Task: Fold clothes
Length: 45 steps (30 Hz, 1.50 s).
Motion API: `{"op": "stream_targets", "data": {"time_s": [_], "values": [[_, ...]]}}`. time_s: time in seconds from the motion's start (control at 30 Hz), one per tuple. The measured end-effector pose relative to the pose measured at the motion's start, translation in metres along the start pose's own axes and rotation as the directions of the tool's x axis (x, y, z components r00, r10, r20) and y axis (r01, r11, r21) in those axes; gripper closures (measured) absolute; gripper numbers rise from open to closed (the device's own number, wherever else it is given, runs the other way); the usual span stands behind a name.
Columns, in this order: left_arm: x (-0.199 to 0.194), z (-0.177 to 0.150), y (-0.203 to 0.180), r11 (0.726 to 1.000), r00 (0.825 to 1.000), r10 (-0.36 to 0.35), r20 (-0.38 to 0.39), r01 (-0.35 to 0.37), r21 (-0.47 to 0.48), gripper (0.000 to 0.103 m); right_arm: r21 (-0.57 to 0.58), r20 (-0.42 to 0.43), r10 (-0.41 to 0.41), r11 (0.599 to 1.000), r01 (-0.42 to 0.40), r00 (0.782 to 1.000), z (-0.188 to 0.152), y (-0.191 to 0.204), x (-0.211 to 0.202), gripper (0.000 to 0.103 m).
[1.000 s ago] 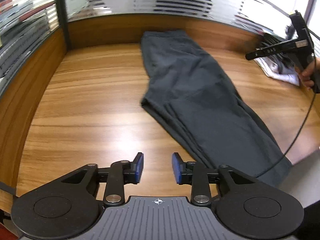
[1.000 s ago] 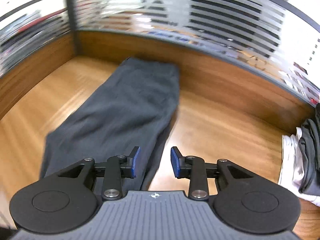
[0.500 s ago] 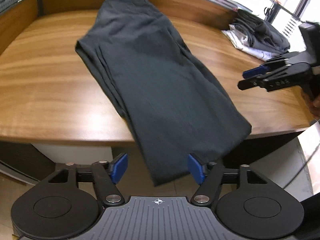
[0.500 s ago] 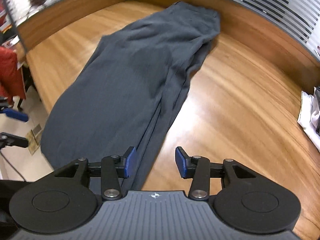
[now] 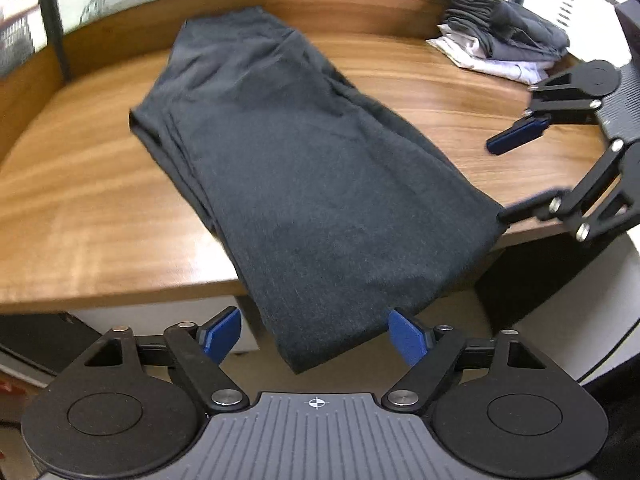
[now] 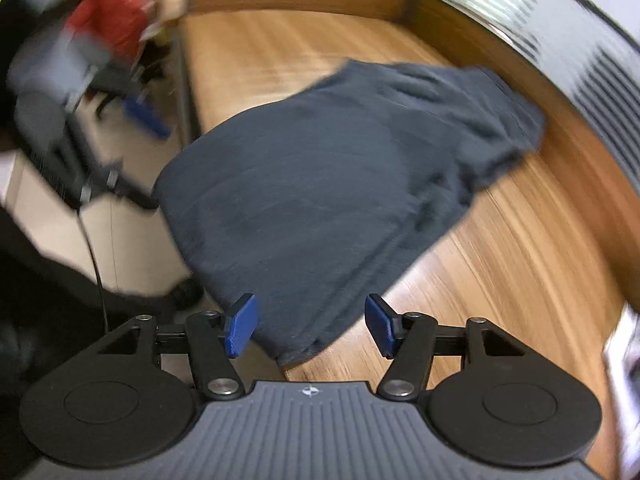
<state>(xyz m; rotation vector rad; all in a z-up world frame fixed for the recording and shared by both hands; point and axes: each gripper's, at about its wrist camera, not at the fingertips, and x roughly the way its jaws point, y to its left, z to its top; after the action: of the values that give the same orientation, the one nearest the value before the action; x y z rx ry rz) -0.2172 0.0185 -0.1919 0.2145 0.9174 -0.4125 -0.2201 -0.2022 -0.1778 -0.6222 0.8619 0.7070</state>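
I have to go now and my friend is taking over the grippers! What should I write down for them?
Left gripper: jaws opening, nothing pinched; the hanging end of the dark trousers sits between its pads.
Right gripper: jaws opening, holding nothing; the other corner of that end lies between its fingers.
Trousers: laid lengthwise on the wooden table, near end drooping over the front edge.
Pile of other clothes: at the table's far right corner.
Done: trousers look folded in half lengthwise, leg on leg.
Left: probably pinch both near corners and bring that end up toward the far end, then flatten.
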Motion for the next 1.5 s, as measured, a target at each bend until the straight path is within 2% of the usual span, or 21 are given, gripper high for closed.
{"op": "stream_targets", "data": {"time_s": [0.1, 0.2, 0.33, 0.47, 0.5, 0.57, 0.6, 0.67, 0.73, 0.83, 0.93, 1.17, 1.23, 1.3, 1.33, 1.37, 1.4, 1.5], "values": [[-0.009, 0.001, -0.012, 0.997, 1.0, 0.018, 0.025, -0.02, 0.074, 0.014, -0.185, 0.001, -0.028, 0.982, 0.028, 1.0, -0.002, 0.024, 0.008, 0.038], [-0.014, 0.0, -0.024, 0.989, 0.999, 0.027, 0.04, -0.032, 0.144, 0.014, -0.357, 0.008, -0.042, 0.933, 0.042, 0.999, -0.007, 0.045, 0.018, 0.038], [-0.013, -0.003, -0.033, 0.984, 0.999, 0.028, 0.024, -0.032, 0.176, 0.014, -0.497, 0.036, -0.053, 0.865, 0.064, 0.998, -0.014, 0.062, 0.027, 0.038], [-0.01, -0.006, -0.039, 0.98, 0.999, 0.034, 0.013, -0.036, 0.195, 0.014, -0.567, 0.056, -0.07, 0.819, 0.09, 0.996, -0.02, 0.07, 0.034, 0.038], [-0.009, -0.006, -0.041, 0.979, 0.999, 0.034, 0.012, -0.036, 0.2, 0.014, -0.582, 0.057, -0.077, 0.807, 0.095, 0.995, -0.022, 0.072, 0.036, 0.04], [-0.007, -0.006, -0.043, 0.976, 0.999, 0.038, 0.015, -0.04, 0.213, 0.013, -0.608, 0.057, -0.089, 0.787, 0.105, 0.994, -0.024, 0.073, 0.039, 0.056], [-0.006, -0.005, -0.045, 0.974, 0.999, 0.041, 0.019, -0.044, 0.22, 0.013, -0.606, 0.051, -0.09, 0.789, 0.103, 0.995, -0.024, 0.071, 0.039, 0.069], [-0.003, -0.003, -0.05, 0.971, 0.998, 0.046, 0.031, -0.052, 0.232, 0.013, -0.564, 0.041, -0.07, 0.822, 0.081, 0.997, -0.018, 0.066, 0.036, 0.078], [0.001, -0.001, -0.055, 0.969, 0.997, 0.058, 0.044, -0.067, 0.24, 0.013, -0.484, 0.038, -0.045, 0.873, 0.058, 0.998, -0.006, 0.056, 0.028, 0.087], [0.007, 0.002, -0.065, 0.957, 0.993, 0.092, 0.075, -0.109, 0.27, 0.013, -0.36, 0.047, -0.011, 0.932, 0.027, 0.999, 0.013, 0.04, 0.013, 0.089], [0.013, 0.003, -0.076, 0.933, 0.986, 0.13, 0.101, -0.156, 0.325, 0.013, -0.247, 0.078, 0.019, 0.969, 0.001, 0.997, 0.029, 0.023, -0.001, 0.09], [0.018, -0.006, -0.074, 0.881, 0.958, 0.255, 0.134, -0.287, 0.375, 0.014, -0.104, 0.122, 0.042, 0.994, -0.029, 0.992, 0.049, -0.005, -0.018, 0.091], [0.016, -0.01, -0.071, 0.866, 0.949, 0.281, 0.143, -0.315, 0.388, 0.023, -0.092, 0.124, 0.045, 0.995, -0.034, 0.991, 0.05, -0.01, -0.017, 0.091], [0.013, -0.013, -0.068, 0.855, 0.942, 0.299, 0.154, -0.336, 0.394, 0.055, -0.087, 0.12, 0.048, 0.996, -0.038, 0.992, 0.049, -0.011, -0.015, 0.091], [0.01, -0.013, -0.067, 0.854, 0.94, 0.301, 0.161, -0.341, 0.393, 0.065, -0.085, 0.117, 0.051, 0.996, -0.042, 0.992, 0.049, -0.013, -0.013, 0.091], [0.006, -0.013, -0.066, 0.854, 0.937, 0.303, 0.171, -0.347, 0.388, 0.085, -0.088, 0.113, 0.054, 0.995, -0.044, 0.992, 0.047, -0.011, -0.012, 0.091], [0.002, -0.012, -0.065, 0.853, 0.935, 0.305, 0.181, -0.353, 0.384, 0.089, -0.091, 0.11, 0.056, 0.995, -0.046, 0.992, 0.044, -0.009, -0.012, 0.09], [-0.01, -0.009, -0.06, 0.857, 0.928, 0.315, 0.2, -0.369, 0.36, 0.091, -0.115, 0.107, 0.058, 0.992, -0.046, 0.993, 0.037, -0.004, -0.009, 0.088]]}}
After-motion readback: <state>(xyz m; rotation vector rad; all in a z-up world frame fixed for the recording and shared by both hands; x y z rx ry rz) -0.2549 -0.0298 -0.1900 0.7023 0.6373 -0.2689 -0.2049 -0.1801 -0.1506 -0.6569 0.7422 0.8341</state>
